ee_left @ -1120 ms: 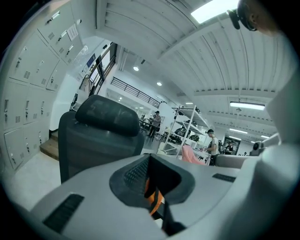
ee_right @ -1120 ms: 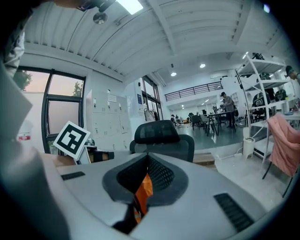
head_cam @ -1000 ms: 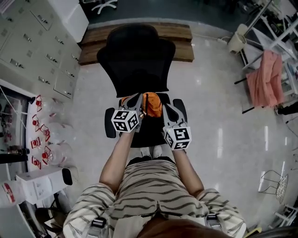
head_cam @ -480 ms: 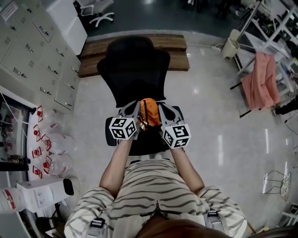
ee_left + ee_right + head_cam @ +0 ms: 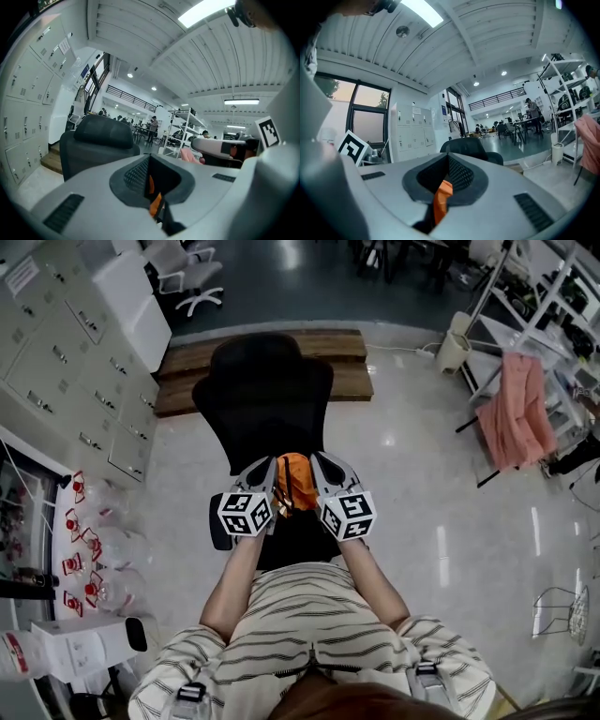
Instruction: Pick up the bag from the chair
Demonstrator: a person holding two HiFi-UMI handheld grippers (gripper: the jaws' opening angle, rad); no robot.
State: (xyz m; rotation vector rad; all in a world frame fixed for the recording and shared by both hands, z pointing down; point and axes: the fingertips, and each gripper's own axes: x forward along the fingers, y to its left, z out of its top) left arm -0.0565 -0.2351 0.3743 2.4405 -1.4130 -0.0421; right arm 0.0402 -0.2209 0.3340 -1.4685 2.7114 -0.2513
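Observation:
In the head view an orange bag (image 5: pixel 294 480) hangs between my two grippers, above the seat of a black office chair (image 5: pixel 270 395). My left gripper (image 5: pixel 266 469) is shut on an orange strap (image 5: pixel 155 204) of the bag. My right gripper (image 5: pixel 320 463) is shut on another orange strap (image 5: pixel 440 200). In the left gripper view the jaws (image 5: pixel 150 180) press together over the strap, with the chair's backrest (image 5: pixel 96 145) beyond. The right gripper (image 5: pixel 446 180) looks level across the room. The bag's underside and the seat under it are hidden.
Grey lockers (image 5: pixel 66 362) line the left side, with a wooden platform (image 5: pixel 187 371) behind the chair. A counter with clear red-labelled bottles (image 5: pixel 89 540) is at the near left. A pink cloth (image 5: pixel 514 409) hangs on a rack at the right, beside a white bin (image 5: pixel 454 351).
Both grippers have drawn closer together, with the orange bag held between them. The bag has come up off the seat, towards the person.

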